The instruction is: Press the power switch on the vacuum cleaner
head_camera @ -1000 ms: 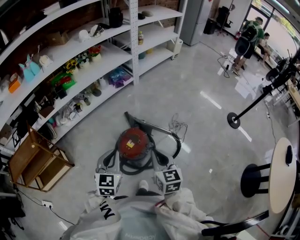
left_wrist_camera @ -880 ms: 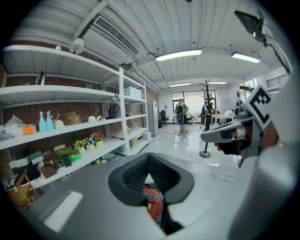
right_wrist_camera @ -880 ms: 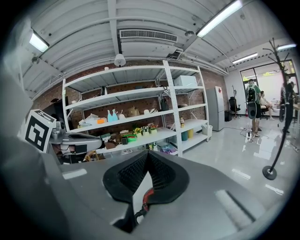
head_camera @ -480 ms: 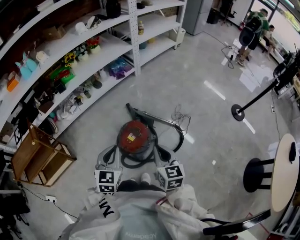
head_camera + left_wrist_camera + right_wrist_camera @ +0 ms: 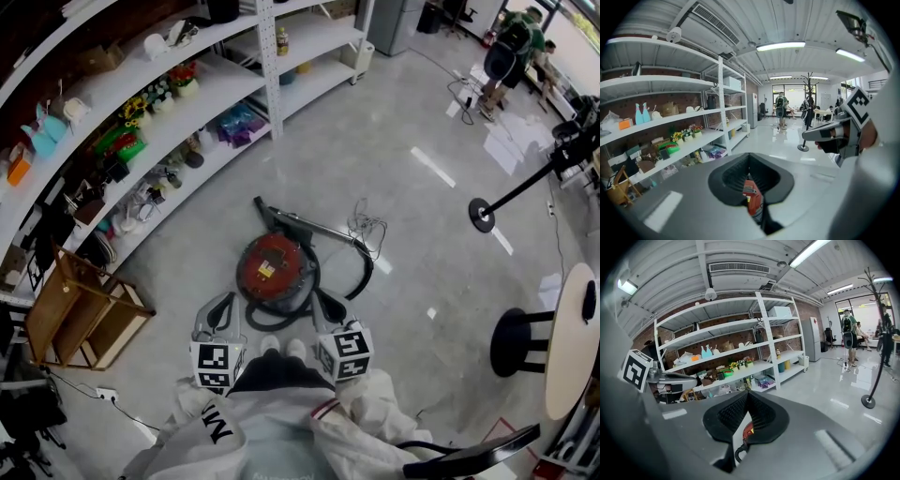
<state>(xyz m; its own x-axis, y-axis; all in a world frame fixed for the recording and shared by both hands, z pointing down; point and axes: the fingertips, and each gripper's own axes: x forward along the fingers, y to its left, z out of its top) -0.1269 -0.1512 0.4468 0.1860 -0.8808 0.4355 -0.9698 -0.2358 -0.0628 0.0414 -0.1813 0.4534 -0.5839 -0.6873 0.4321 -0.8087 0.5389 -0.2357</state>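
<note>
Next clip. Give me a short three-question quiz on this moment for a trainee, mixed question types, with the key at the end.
1. True or false: the vacuum is blue.
2. What is between the left gripper's jaws? A) a cup B) nothing C) a bottle
3. Fill in: the vacuum stands on the ____.
Key: 1 false, it is red; 2 B, the jaws are together; 3 floor.
</note>
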